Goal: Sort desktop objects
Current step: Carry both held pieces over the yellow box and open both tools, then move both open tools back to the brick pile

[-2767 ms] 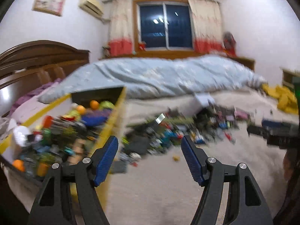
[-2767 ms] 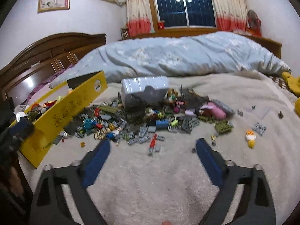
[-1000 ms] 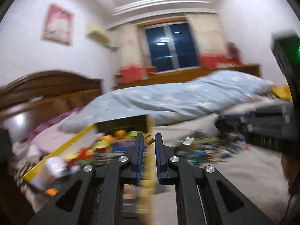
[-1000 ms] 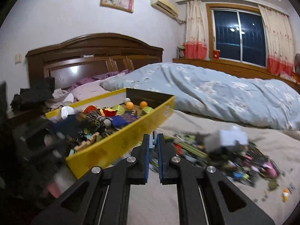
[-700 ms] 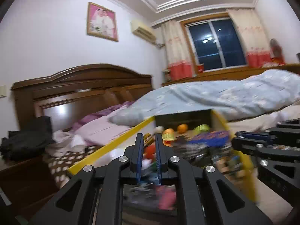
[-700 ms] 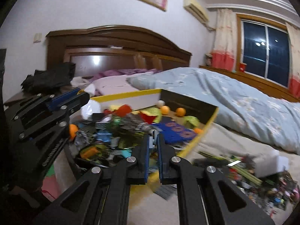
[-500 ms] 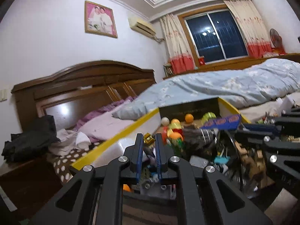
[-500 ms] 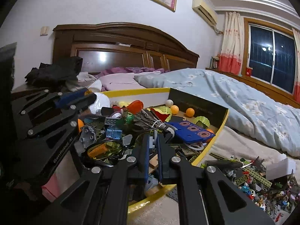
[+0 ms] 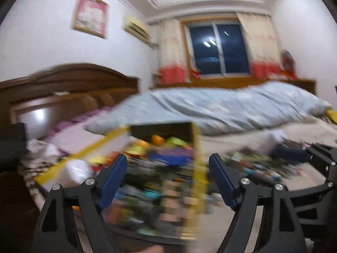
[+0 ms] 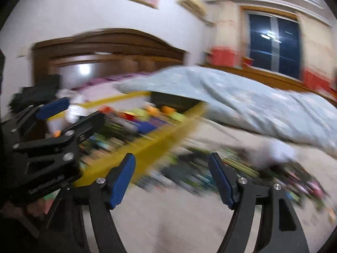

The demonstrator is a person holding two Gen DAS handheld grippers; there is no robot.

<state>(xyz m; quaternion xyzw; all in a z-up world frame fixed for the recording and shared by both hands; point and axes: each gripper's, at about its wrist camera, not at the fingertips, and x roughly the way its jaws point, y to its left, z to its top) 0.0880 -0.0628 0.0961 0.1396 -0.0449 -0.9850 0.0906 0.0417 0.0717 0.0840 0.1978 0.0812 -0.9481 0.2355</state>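
Observation:
Both views are blurred by motion. The yellow toy box (image 9: 198,168), full of mixed toys, lies under my left gripper (image 9: 167,160). Its jaws are opening wide and hold nothing. My right gripper (image 10: 171,158) hangs over the box's yellow wall (image 10: 160,145) and the near edge of the brick pile (image 10: 210,175). Its jaws are opening too, and nothing is between them. In the right wrist view the left gripper (image 10: 75,113) shows at the left, over the box. The right gripper's blue pad (image 9: 294,154) shows at the right of the left wrist view, above the brick pile (image 9: 259,166).
A light blue quilt (image 9: 221,109) lies across the bed behind the box and pile. The beige bed cover (image 10: 189,215) stretches in front. A dark wooden headboard (image 10: 109,48) stands at the left. A white block (image 10: 280,149) sits in the pile.
Both grippers were shut on small pieces over the box; now both stand open and the pieces are gone. Both views have swung right, toward the pile.

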